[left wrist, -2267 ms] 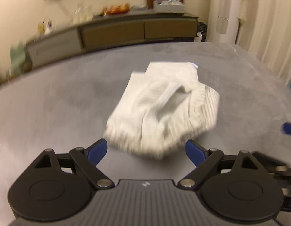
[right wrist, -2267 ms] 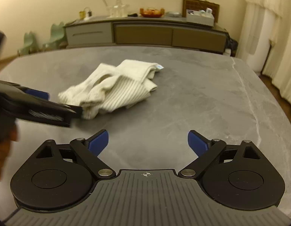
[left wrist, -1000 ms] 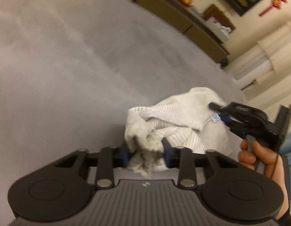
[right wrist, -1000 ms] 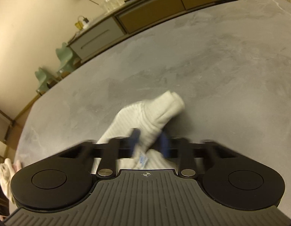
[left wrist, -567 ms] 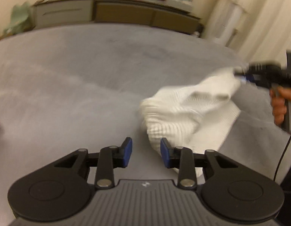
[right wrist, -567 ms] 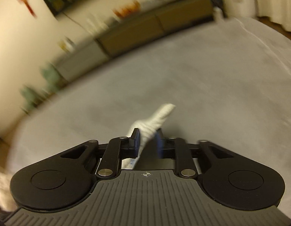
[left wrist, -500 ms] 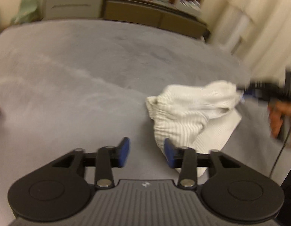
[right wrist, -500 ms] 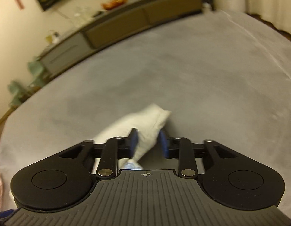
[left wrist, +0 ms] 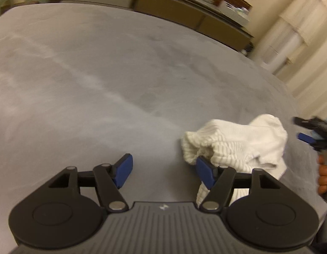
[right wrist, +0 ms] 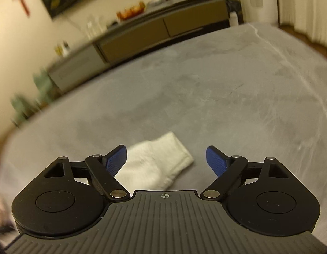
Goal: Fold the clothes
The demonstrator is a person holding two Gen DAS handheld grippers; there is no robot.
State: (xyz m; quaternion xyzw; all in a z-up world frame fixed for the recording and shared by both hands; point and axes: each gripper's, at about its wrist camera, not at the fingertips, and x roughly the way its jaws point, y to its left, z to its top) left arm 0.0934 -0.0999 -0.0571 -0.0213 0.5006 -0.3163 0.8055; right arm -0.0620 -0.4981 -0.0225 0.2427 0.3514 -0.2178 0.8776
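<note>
A white ribbed knit garment (left wrist: 239, 148) lies bunched on the grey table (left wrist: 100, 84), to the right of my left gripper (left wrist: 164, 172). The left gripper is open and empty; its right pad (left wrist: 203, 173) is in front of the cloth's near left edge. The right gripper also shows at the right edge of the left wrist view (left wrist: 311, 131), with a hand below it. In the right wrist view the garment (right wrist: 157, 165) lies between and just beyond the open, empty right gripper (right wrist: 166, 160), nearer its left pad (right wrist: 115, 160).
A long low sideboard (right wrist: 142, 33) with bottles and boxes stands beyond the table's far edge. Curtains (left wrist: 300, 53) hang at the right. The table's right edge (left wrist: 324, 203) runs close beside the garment. A pale vein (right wrist: 290, 67) crosses the tabletop.
Both grippers were shut on the garment a second ago and have let go and opened wider. The garment has dropped onto the table in a bunched heap.
</note>
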